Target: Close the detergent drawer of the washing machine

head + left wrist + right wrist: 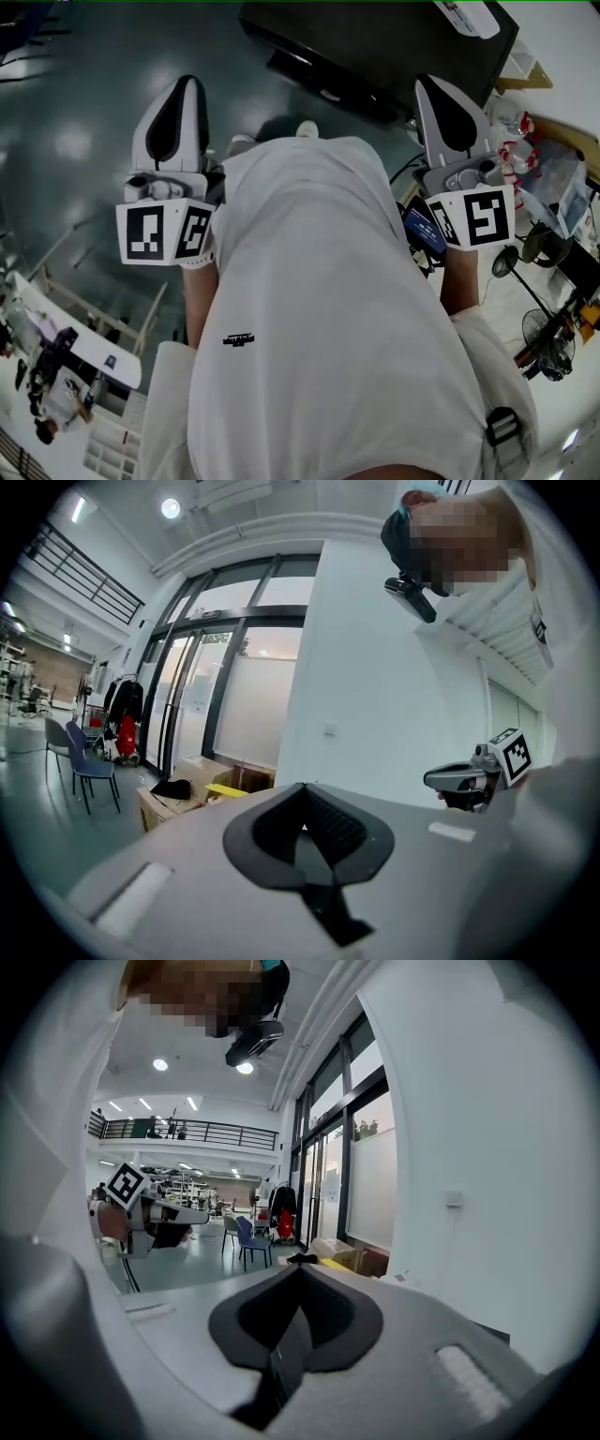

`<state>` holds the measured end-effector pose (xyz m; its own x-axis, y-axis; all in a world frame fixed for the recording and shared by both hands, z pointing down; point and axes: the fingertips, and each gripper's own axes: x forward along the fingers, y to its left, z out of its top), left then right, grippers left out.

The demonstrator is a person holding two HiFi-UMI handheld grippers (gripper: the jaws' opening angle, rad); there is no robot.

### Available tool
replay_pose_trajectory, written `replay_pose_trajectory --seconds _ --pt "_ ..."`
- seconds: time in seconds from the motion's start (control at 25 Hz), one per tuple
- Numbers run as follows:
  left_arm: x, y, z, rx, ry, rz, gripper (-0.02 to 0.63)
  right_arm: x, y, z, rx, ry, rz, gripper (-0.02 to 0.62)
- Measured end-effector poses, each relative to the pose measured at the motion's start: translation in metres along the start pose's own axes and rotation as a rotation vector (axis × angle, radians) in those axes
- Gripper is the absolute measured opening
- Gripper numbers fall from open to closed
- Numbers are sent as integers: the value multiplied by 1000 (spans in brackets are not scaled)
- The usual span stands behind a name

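- Person stands with both tools tucked against the white shirt, tips aimed out into the room.
- Left gripper: jaws together, nothing between them. Right gripper: the same, pads meeting at a point, empty.
- Drawer: in no view, and neither is the washer. A dark cabinet sits ahead on the floor; I cannot tell what it is. So whether the drawer stands out or is shut is not readable here.
- Risk 1: neither tool camera looks at the target, so any reach would start blind and could land off the drawer front.
- Risk 2: closed tips make a narrow contact that could skid off a smooth panel and jam the drawer crooked.
- Risk 3: the fan and cables crowd the right elbow, so a swing that way could snag.
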<state>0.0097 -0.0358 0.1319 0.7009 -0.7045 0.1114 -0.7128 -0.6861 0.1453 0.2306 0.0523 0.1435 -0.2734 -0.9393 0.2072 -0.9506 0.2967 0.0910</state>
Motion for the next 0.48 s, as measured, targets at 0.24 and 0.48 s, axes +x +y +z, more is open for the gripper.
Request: replay_pose_trajectory --seconds 0.24,0.48 --pt "1 -5 1 -5 -3 -3 17 7 3 -2 16 -7 15 2" --pt "2 -10 1 -4 7 -15 17 10 8 -1 11 -2 37 2"
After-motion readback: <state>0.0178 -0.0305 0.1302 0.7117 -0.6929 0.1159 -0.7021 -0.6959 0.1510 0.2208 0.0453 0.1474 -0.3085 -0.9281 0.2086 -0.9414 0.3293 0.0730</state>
